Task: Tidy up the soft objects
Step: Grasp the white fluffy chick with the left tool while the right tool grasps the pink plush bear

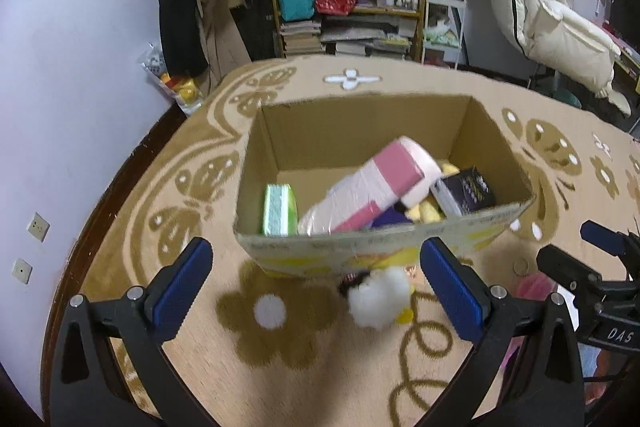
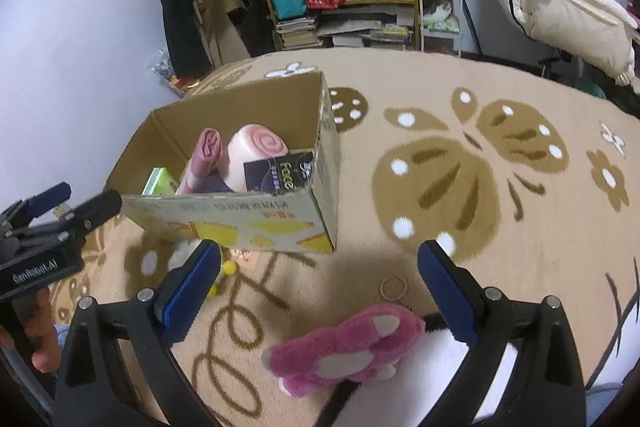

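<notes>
Pink plush toy (image 2: 348,347) lies on the carpet (image 2: 500,247) between our right gripper (image 2: 318,291)'s spread, empty fingers, long axis crosswise, cardboard box (image 2: 224,223) ahead-left. Our left gripper (image 1: 316,291), equally wide and empty, faces the white plush (image 1: 378,297).

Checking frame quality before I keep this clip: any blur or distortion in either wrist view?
Left wrist view: motion blur smears the white plush and cardboard box; left tool sharp. Right wrist view: crisper, pink plush clear between the right tool fingers. Both: fisheye bending, dark corners.
</notes>
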A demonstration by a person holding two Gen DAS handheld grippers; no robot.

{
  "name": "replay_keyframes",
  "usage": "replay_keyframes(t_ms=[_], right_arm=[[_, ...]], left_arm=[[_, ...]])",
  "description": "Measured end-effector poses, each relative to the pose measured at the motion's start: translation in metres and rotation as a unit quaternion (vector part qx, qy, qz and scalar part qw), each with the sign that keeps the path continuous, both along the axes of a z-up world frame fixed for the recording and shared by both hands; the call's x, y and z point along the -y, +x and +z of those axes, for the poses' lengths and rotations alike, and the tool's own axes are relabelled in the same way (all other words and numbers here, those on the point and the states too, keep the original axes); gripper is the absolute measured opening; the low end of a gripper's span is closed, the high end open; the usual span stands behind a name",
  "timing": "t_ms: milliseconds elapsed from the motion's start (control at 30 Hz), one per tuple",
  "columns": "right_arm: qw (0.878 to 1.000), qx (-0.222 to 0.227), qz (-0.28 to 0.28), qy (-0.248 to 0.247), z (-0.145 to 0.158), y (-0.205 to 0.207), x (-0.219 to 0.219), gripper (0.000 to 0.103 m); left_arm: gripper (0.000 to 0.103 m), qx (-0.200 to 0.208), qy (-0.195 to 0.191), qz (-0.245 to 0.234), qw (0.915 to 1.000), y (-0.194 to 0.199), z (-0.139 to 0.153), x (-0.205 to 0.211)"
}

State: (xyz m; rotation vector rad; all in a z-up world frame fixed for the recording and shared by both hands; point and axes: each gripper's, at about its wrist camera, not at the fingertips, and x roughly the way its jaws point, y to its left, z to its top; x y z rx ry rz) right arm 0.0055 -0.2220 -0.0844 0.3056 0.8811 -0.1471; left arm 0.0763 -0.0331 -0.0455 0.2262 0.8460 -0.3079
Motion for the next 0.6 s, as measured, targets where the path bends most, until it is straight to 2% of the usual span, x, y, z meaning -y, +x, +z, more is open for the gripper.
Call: replay_keyframes(t_ms=[333,600], right_arm=[[0.998,-0.055,-0.027,0.025,-0.025,-0.004,0.008,0.103],[0.995,-0.081,-0.031,0.052,-0.042,-0.003,0.012,0.103]], left_arm=[[0.102,-0.037,0.007,-0.008,0.9992,0.0,-0.025,0.007],[0.102,-0.049,0.016,-0.029,0.9982,-0.002,-0.033,0.018]])
